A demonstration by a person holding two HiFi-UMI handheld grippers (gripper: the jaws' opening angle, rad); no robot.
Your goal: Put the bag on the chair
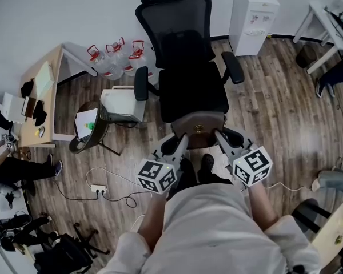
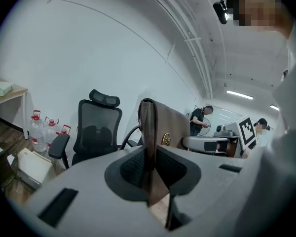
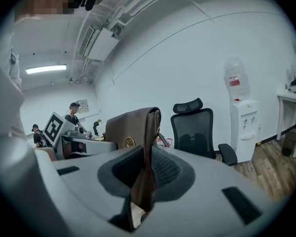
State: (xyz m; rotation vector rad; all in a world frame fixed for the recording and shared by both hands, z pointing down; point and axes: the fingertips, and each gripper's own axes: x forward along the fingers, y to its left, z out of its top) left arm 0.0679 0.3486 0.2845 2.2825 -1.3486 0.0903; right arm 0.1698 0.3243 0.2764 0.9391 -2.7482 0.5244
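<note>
A brown bag (image 1: 198, 128) with a round gold emblem hangs between my two grippers, just in front of the black office chair (image 1: 190, 90) and above the front edge of its seat. My left gripper (image 1: 179, 140) is shut on the bag's left edge and my right gripper (image 1: 219, 136) on its right edge. In the left gripper view the bag (image 2: 166, 127) stands upright, its side seam pinched by the left gripper (image 2: 149, 171), with the chair (image 2: 96, 132) behind. In the right gripper view the right gripper (image 3: 147, 172) clamps the bag (image 3: 130, 127), and the chair (image 3: 195, 130) stands beyond it.
Several water bottles (image 1: 117, 56) stand left of the chair, with a white box (image 1: 123, 104) and a small round table (image 1: 90, 129) nearer. A wooden desk (image 1: 43, 93) is far left, a water dispenser (image 1: 252, 16) at the back right. A power strip (image 1: 98, 189) with cable lies on the floor.
</note>
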